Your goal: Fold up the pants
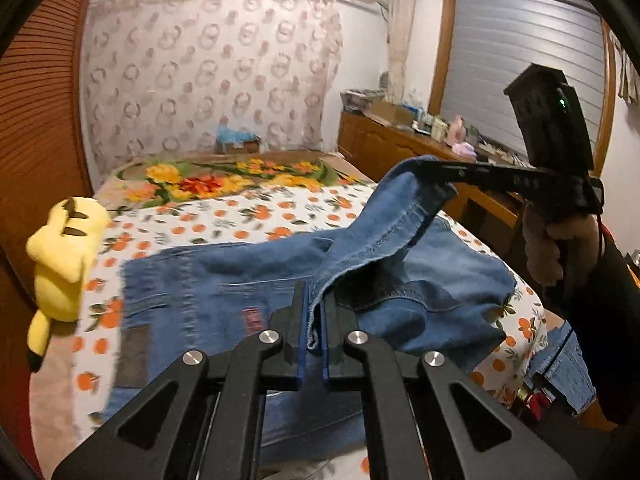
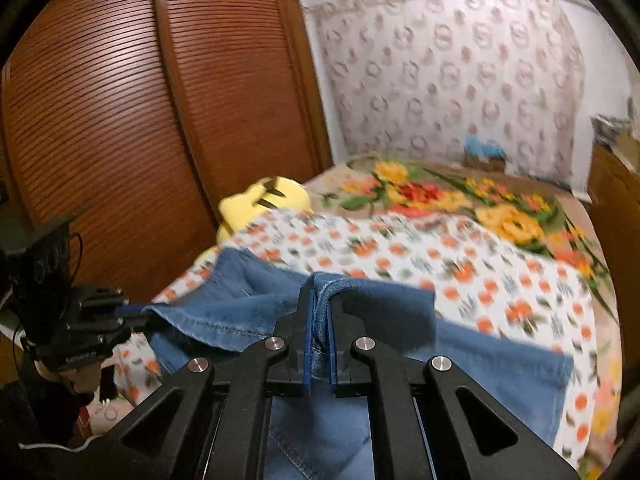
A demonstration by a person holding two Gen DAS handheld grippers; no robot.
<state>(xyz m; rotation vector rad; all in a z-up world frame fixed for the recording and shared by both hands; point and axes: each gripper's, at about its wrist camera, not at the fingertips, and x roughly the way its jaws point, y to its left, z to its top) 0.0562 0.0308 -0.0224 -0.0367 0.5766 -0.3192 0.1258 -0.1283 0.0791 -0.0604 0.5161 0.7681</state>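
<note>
Jeans [image 1: 248, 280]: blue denim, spread over the bed's near end on the orange-print sheet [image 1: 248, 216]; one edge is lifted off the rest and hangs between the two grippers.
Left gripper [image 1: 314, 320]: jaws pinched tight on a stitched hem of the jeans, the cloth standing up between the blue pads.
Right gripper [image 2: 319, 316]: jaws likewise clamped on a bunched, rolled edge of denim; seen from the left camera, its fingertips [image 1: 430, 170] hold a corner up above the bed.
Hand [image 1: 560, 248]: wrapped round the right gripper's handle at the right, dark sleeve below it.
Raised fold: runs from the left gripper up to the right one, its seam line showing, clear of the layer beneath.
Bed: floral blanket [image 1: 224, 178] lies beyond the sheet, towards the patterned wall covering.
Plush [image 1: 66, 248]: yellow, at the bed's left side by the slatted wardrobe [image 2: 120, 100], apart from the jeans.
Sideboard [image 1: 400, 140]: wooden, cluttered, along the right under the window.
</note>
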